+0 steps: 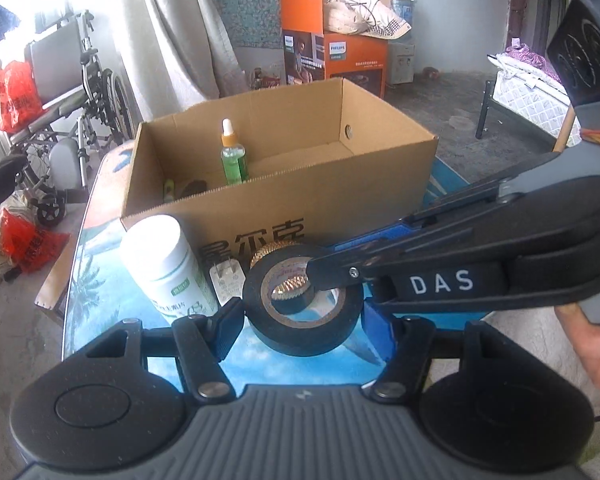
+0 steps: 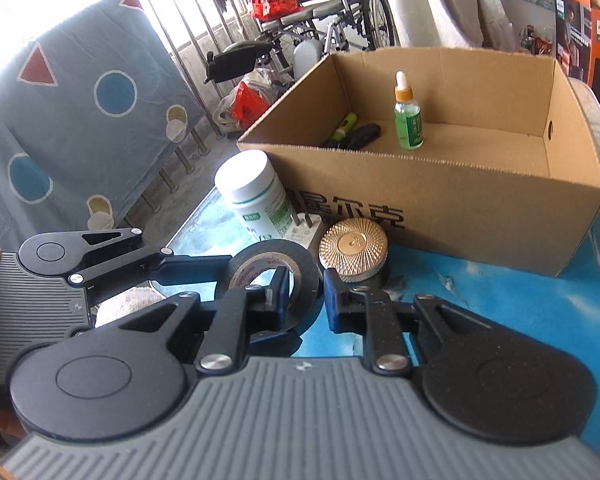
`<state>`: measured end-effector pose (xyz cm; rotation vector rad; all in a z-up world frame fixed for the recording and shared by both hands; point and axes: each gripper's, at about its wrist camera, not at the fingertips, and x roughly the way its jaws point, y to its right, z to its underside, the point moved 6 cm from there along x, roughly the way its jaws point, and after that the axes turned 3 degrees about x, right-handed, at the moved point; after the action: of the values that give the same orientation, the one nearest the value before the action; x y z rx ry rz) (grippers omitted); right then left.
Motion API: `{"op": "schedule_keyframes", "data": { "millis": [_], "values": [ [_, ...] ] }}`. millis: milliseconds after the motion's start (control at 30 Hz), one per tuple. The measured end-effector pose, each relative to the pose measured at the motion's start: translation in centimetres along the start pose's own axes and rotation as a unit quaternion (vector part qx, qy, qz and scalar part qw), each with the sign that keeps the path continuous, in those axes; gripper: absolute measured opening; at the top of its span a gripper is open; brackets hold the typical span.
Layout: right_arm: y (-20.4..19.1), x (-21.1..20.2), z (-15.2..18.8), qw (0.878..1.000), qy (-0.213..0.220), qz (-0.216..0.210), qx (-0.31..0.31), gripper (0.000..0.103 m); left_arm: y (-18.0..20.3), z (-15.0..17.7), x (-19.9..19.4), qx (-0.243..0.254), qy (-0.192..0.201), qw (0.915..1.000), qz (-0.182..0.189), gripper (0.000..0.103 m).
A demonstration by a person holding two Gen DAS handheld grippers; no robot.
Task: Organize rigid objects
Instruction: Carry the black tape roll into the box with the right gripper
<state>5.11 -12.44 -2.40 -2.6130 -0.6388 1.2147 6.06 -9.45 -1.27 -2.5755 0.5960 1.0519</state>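
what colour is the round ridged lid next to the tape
Gold, with a fine ridged pattern, on the lid; the right wrist view shows it best.

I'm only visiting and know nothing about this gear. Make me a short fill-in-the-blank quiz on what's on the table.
1. The green dropper bottle stands upright inside the cardboard ___.
2. The right gripper has one finger through the hole of the black roll of ___.
3. The jar beside the white plug has a ___ lid.

Missing words: box; tape; gold.
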Motion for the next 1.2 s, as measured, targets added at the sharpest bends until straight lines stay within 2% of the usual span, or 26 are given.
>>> {"op": "schedule_keyframes", "data": {
  "millis": [100, 200, 333, 433, 533, 667, 767, 933, 1067, 1200],
  "values": [
    [-0.2, -2.7, -2.8, 0.999, 0.044, 0.004, -0.022, 0.017, -0.2, -3.2, -1.2, 0.017, 0.037, 0.9991, -0.012, 0.066],
    [0.4, -4.2, -6.0, 0.997, 0.07, 0.003, -0.034, 0.017, -0.4, -6.3, -1.3, 0.025, 0.058, 0.9977, -0.024, 0.066],
    [2.4, -4.1, -10.6, 0.997, 0.068, -0.001, -0.037, 0.017, -1.6, -9.9, 0.7, 0.017, 0.059, 0.9978, -0.026, 0.066],
    [4.3, -2.3, -13.3, 0.999, 0.041, 0.001, -0.034, 0.017, -2.7, -11.8, 3.8, 0.002, 0.03, 0.9994, -0.017, 0.066],
    [6.9, 1.7, -15.7, 1.0, -0.012, 0.004, -0.019, 0.017, -4.0, -12.9, 7.9, -0.024, -0.017, 0.9996, 0.001, 0.066],
    [10.4, 7.4, -16.9, 0.997, -0.082, 0.008, 0.01, 0.017, -5.8, -13.1, 13.6, -0.06, -0.085, 0.9943, 0.021, 0.066],
    [12.1, 11.4, -16.9, 0.992, -0.124, 0.014, 0.019, 0.017, -6.7, -13.0, 16.8, -0.079, -0.122, 0.989, 0.027, 0.066],
    [13.6, 16.2, -16.3, 0.984, -0.174, 0.019, 0.022, 0.017, -7.6, -12.4, 20.0, -0.095, -0.168, 0.9808, 0.029, 0.066],
    [14.6, 18.8, -16.1, 0.979, -0.202, 0.018, 0.027, 0.017, -7.4, -12.2, 21.8, -0.094, -0.194, 0.9762, 0.02, 0.066],
    [14.9, 19.8, -15.9, 0.976, -0.214, 0.022, 0.023, 0.02, -7.5, -12.1, 22.7, -0.106, -0.213, 0.9711, 0.026, 0.066]
  ]
}}
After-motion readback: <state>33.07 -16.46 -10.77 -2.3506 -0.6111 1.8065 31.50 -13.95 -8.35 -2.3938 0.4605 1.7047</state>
